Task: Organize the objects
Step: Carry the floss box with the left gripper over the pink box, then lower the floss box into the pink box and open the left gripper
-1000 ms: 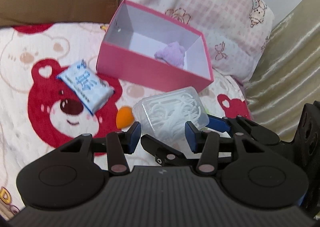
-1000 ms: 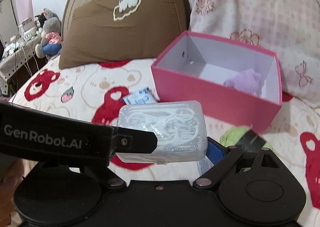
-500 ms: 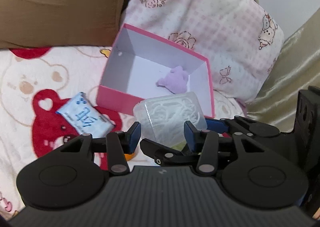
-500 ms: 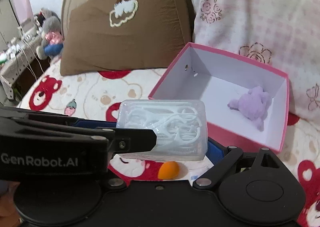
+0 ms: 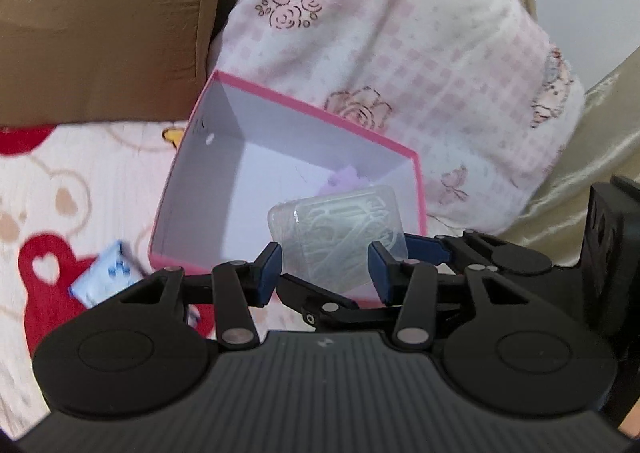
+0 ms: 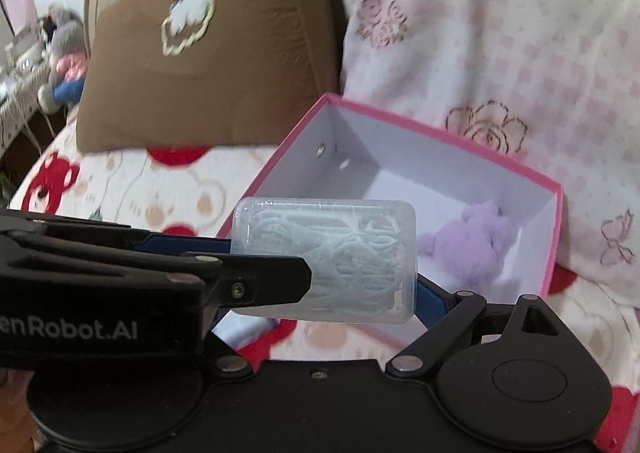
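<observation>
**Case held by both grippers at the box's near wall**

Grippers share one load. The left gripper (image 5: pixel 324 273) has its jaws narrowed onto the case (image 5: pixel 340 237), one pad on each side. The right gripper (image 6: pixel 324 293) comes in crosswise, with a blue finger against the case's far end. Its other finger is mostly hidden behind the left gripper, so a full pinch there is my reading, not a certainty. A double grip probably suits a slick, rounded shell that could twist out of a single pinch.

The case hangs in the air – clear of the bed (image 5: pixel 80 181) – just above the near wall of the box (image 5: pixel 192 213). The box lies at the head edge of the bed, against the pillows (image 5: pixel 400 53). It is open at the top, and a toy (image 6: pixel 472 241) sits in its far right corner, so most of the floor is free. The drop has not yet been made.

The case is a flat, clear plastic box with rounded corners and a closed lid, packed with thin white pieces – possibly floss picks. A packet (image 5: pixel 104 273) lies on the bed left of the box.
</observation>
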